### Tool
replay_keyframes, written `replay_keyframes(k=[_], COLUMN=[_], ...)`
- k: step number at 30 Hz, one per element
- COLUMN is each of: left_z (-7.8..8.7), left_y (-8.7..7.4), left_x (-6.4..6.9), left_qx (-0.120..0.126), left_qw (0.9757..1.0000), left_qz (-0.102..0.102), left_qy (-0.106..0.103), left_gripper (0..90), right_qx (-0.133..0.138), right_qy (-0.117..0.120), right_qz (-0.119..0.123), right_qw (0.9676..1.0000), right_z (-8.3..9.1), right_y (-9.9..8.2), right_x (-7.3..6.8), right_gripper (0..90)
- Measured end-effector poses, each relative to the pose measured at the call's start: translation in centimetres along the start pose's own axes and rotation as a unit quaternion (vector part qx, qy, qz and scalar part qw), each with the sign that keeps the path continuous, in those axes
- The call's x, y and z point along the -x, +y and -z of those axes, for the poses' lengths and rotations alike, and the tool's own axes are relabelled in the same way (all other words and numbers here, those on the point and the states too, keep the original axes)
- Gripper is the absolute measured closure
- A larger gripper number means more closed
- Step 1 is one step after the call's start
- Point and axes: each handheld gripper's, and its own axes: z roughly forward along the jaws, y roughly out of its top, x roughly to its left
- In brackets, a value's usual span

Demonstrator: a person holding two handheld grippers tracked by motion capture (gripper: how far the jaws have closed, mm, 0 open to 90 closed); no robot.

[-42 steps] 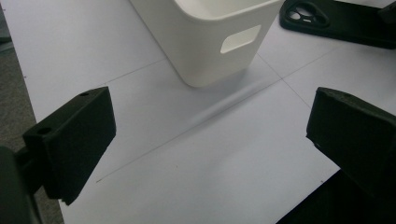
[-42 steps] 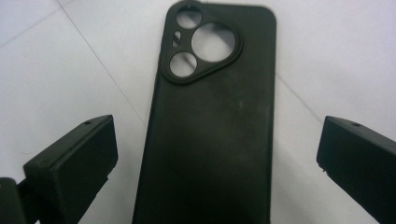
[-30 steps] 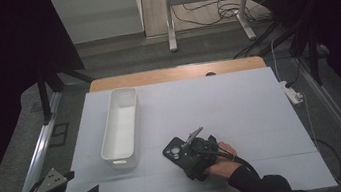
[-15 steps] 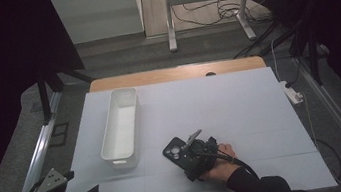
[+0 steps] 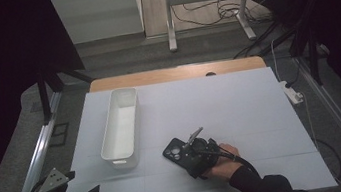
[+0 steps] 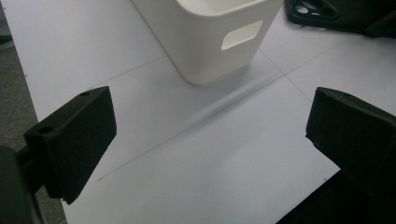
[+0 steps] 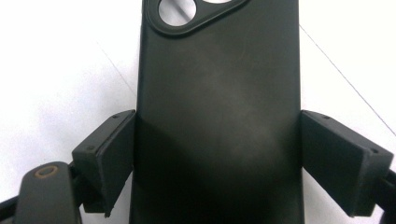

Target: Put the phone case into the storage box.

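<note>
A black phone case [image 5: 173, 150] lies back up on the white mat, its camera cutout towards the bin. My right gripper [image 5: 193, 157] sits low over its near end. In the right gripper view the case [image 7: 217, 70] fills the gap between the jaws, which have just been closing, and both pads [image 7: 109, 149] touch its long edges. My left gripper [image 5: 83, 188] hovers at the mat's front left corner. Its jaws stand wide apart in the left gripper view [image 6: 210, 135] with only bare mat between them.
A long white bin [image 5: 112, 127] stands left of centre, and its handled end [image 6: 210, 56] faces the left gripper. A white power strip [image 5: 292, 92] lies off the mat's right edge. A wooden table edge [image 5: 175, 73] shows at the back, and metal rails flank both sides.
</note>
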Motion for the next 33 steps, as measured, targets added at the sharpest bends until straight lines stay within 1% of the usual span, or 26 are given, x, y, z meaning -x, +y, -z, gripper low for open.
replay_keyframes(k=[2,5,9,13,16,18,23,25,26,29,30,31,32,33], left_z=[0.1,0.1,-0.1,-0.3,-0.5,-0.6,-0.9,-1.0,-1.0,-1.2,-1.3,-1.3,-1.4,-1.6], left_y=[0.0,0.0,0.2,0.7,1.0,1.6,2.5,3.0,3.0,3.9,4.2,4.2,4.7,5.0], left_x=[0.1,0.1,0.4,0.7,1.0,1.4,2.0,2.2,2.2,2.3,2.4,2.4,2.4,2.5], left_qx=[0.002,0.002,-0.004,0.001,0.001,0.008,0.020,0.023,0.023,0.036,0.040,0.040,0.043,0.045], left_qw=[1.0000,1.0000,0.9998,0.9998,0.9998,0.9996,0.9989,0.9985,0.9985,0.9973,0.9968,0.9968,0.9962,0.9956], left_qz=[-0.003,-0.006,-0.018,-0.019,-0.020,-0.025,-0.029,-0.031,-0.031,-0.034,-0.036,-0.036,-0.040,-0.042], left_qy=[0.000,0.001,0.006,0.000,-0.004,-0.008,-0.032,-0.038,-0.038,-0.054,-0.059,-0.059,-0.064,-0.070], left_gripper=[1.8,1.2,0.0,0.0,0.0,0.0,0.0,0.0,0.0,0.0,0.0,0.0,0.0,0.0], right_qx=[0.002,0.019,0.038,0.056,0.069,0.074,0.097,0.104,0.104,0.121,0.123,0.123,0.132,0.134], right_qy=[0.004,0.009,0.017,0.018,0.025,0.025,0.025,0.026,0.026,0.027,0.029,0.029,0.031,0.031], right_qz=[-0.002,0.002,0.001,-0.001,-0.003,-0.005,-0.008,-0.007,-0.007,-0.010,-0.010,-0.010,-0.011,-0.011], right_qw=[1.0000,0.9998,0.9991,0.9983,0.9973,0.9969,0.9949,0.9942,0.9942,0.9922,0.9920,0.9920,0.9907,0.9905], right_z=[0.1,0.6,1.2,2.0,2.5,2.9,3.9,4.3,4.3,5.3,5.4,5.4,5.8,5.9], right_y=[-0.1,-0.2,-0.3,-0.4,-0.6,-0.7,-0.9,-1.0,-1.0,-1.4,-1.4,-1.4,-1.6,-1.6], right_x=[0.0,0.2,0.3,0.6,0.9,1.1,1.4,1.5,1.5,1.8,1.9,1.9,2.0,2.1], right_gripper=[14.5,14.6,14.6,14.7,14.8,14.9,14.9,14.9,14.9,14.9,14.9,14.9,14.9,14.9])
